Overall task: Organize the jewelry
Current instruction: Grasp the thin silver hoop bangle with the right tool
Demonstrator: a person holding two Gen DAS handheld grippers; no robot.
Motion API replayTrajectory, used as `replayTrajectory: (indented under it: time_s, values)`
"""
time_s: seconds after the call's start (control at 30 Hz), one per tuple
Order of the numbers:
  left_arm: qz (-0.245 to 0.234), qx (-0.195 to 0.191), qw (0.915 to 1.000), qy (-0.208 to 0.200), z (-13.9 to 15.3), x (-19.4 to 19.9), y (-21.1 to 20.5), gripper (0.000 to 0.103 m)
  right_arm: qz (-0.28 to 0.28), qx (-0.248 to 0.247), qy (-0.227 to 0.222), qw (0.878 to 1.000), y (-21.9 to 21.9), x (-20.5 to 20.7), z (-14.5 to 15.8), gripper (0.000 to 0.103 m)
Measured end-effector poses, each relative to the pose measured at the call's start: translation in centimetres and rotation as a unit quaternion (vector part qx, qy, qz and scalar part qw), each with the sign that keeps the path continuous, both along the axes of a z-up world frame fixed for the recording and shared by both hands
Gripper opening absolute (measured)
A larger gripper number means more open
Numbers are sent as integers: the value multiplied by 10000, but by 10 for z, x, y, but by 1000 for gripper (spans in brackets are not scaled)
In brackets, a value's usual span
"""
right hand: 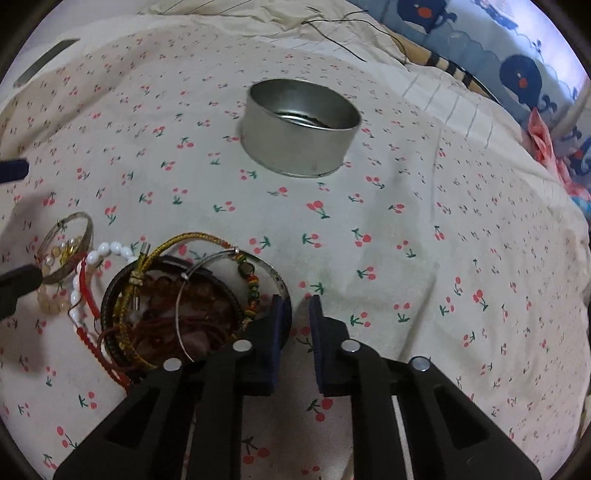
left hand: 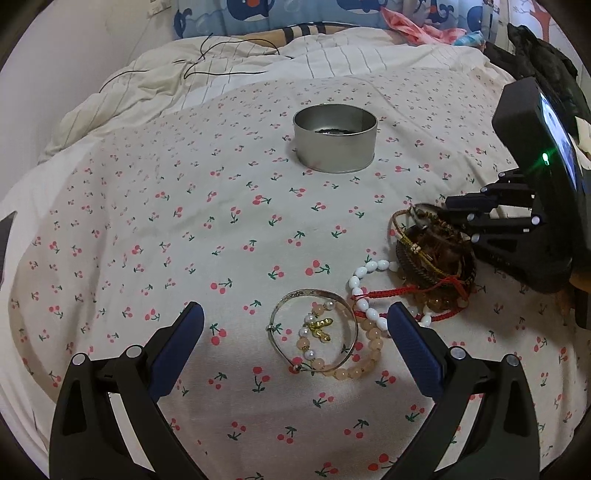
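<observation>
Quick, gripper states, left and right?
Left gripper: open, empty.
Right gripper: nearly closed at the pile's silver bangle; grip cannot be told.

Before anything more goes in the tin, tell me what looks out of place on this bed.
The bracelets lie in a tangled heap on the cherry-print sheet, red cord and white beads threaded through darker bands. A silver bangle overlaps a peach bead bracelet. The metal tin stands upright, with only something dark at its bottom.

Bedroom in a home: bed (left hand: 147,221) under a cherry-print sheet, rumpled striped duvet (left hand: 155,85) behind, whale-pattern pillow (left hand: 295,14) against the wall.
</observation>
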State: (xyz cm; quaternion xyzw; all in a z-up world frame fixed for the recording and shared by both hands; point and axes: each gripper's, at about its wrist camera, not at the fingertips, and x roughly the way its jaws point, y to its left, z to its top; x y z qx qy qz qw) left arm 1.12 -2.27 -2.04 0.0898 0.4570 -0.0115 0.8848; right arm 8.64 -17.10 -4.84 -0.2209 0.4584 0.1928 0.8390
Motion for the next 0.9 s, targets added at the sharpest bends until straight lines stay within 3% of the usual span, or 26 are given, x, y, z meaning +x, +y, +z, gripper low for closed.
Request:
replayTrajectory:
  time_s: [0.4, 0.47, 0.63, 0.9]
  values:
    - [-44, -98, 9999, 7, 2, -2, -2, 96, -398, 291, 139, 9987, -16, 18, 7, 5]
    - [-37, -318, 9995, 68, 3, -1, 2, 96, -317, 428, 342, 9980, -17, 19, 4, 5]
    - [57, -1054, 9942, 209, 4, 4, 17, 96, -210, 386, 252, 9987, -16, 14, 4, 4]
    - [144, -2119, 9768, 279, 6, 14, 31, 96, -799, 925, 191, 9923, -51, 22, 30, 3]
